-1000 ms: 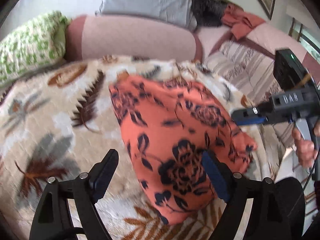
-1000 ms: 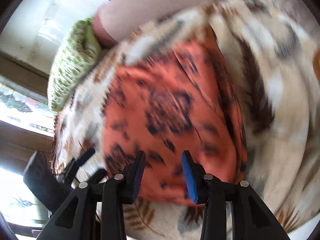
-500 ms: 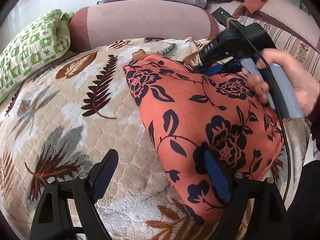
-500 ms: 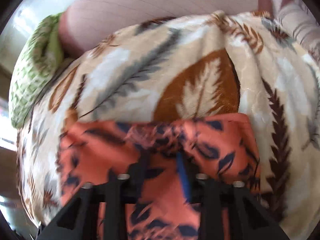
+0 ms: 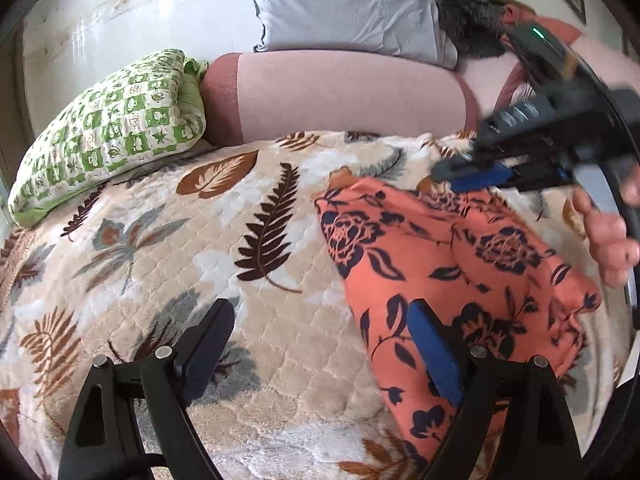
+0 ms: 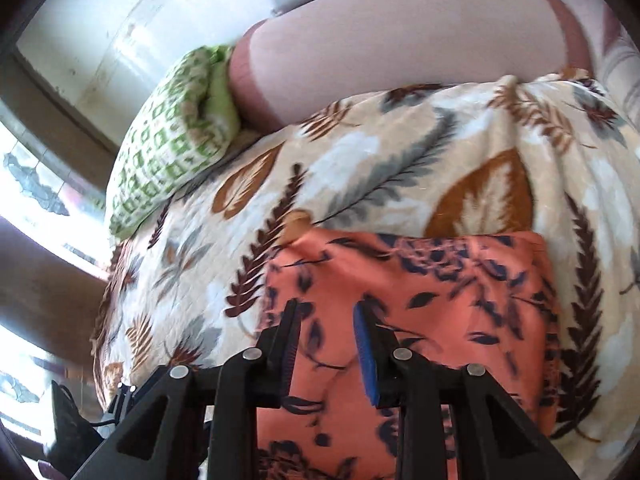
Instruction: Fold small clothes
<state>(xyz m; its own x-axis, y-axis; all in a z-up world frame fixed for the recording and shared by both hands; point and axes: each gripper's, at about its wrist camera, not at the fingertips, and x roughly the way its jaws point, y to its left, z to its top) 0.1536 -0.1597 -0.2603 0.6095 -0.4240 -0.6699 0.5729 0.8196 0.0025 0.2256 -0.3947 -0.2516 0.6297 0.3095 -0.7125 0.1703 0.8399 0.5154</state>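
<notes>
An orange garment with dark navy flowers point(image 5: 452, 276) lies folded flat on the leaf-print blanket point(image 5: 160, 248); it also shows in the right wrist view point(image 6: 432, 292). My left gripper point(image 5: 320, 344) is open and empty, low over the blanket at the garment's near left edge, its right finger over the cloth. My right gripper point(image 6: 326, 328) is open and empty, just above the garment's middle. In the left wrist view the right gripper point(image 5: 476, 174) hovers over the garment's far edge, held by a hand.
A green-and-white patterned pillow point(image 5: 112, 128) lies at the far left. A pink bolster point(image 5: 344, 96) runs along the back, with a grey pillow point(image 5: 348, 4) behind it. The blanket point(image 6: 400, 160) stretches beyond the garment.
My right gripper has opened and lifted off the garment's far edge, drawing back. The garment now lies still on the blanket. My left gripper stays open in much the same place.
</notes>
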